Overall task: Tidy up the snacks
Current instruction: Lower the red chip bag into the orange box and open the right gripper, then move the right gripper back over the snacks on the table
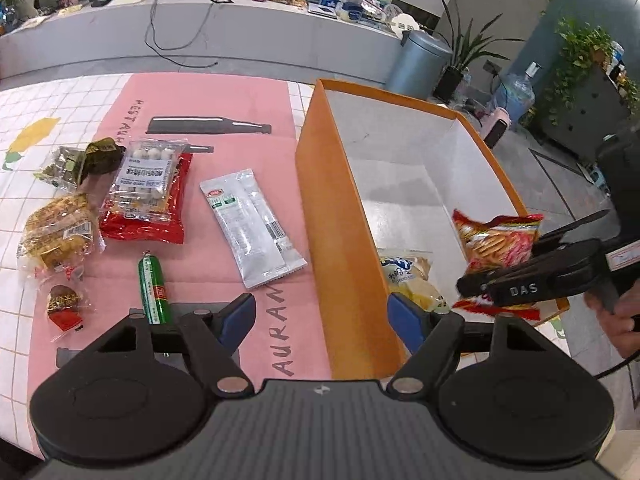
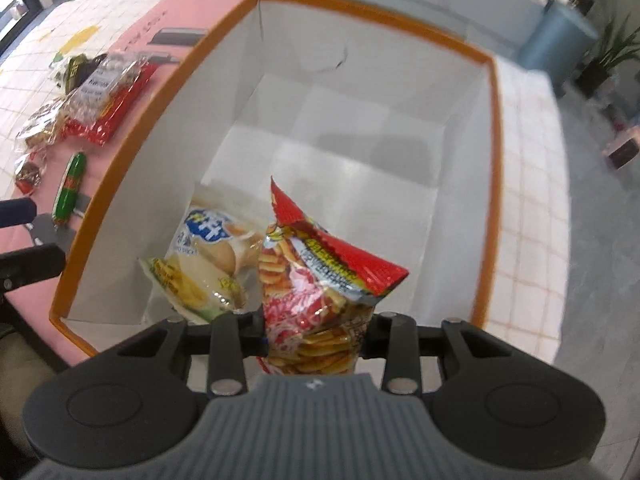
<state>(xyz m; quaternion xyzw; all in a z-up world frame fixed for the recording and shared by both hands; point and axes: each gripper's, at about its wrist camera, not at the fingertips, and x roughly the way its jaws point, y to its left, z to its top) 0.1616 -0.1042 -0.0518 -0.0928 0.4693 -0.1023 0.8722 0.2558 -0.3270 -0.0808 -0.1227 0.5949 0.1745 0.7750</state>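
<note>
Over the orange box (image 2: 496, 128), a red biscuit packet (image 2: 320, 280) is being held clamped by the right gripper (image 2: 312, 344); one yellow snack bag (image 2: 200, 268) is already lying inside. The left gripper (image 1: 322, 316) is being held apart, empty; the white sachets (image 1: 252, 224), green sausage (image 1: 152, 284) and others are still awaiting transfer.

Surface: white grid-tiled table (image 1: 60, 92) | Cover: pink printed mat (image 1: 208, 96) at centre | On mat: orange white-lined cardboard box (image 1: 340, 216) at 3 o'clock; white sachet pair (image 1: 252, 226) at centre; red foil pack (image 1: 148, 216), clear-wrapped yellow cakes (image 1: 60, 236), green sausage stick (image 1: 153, 290) at 9 o'clock
</note>
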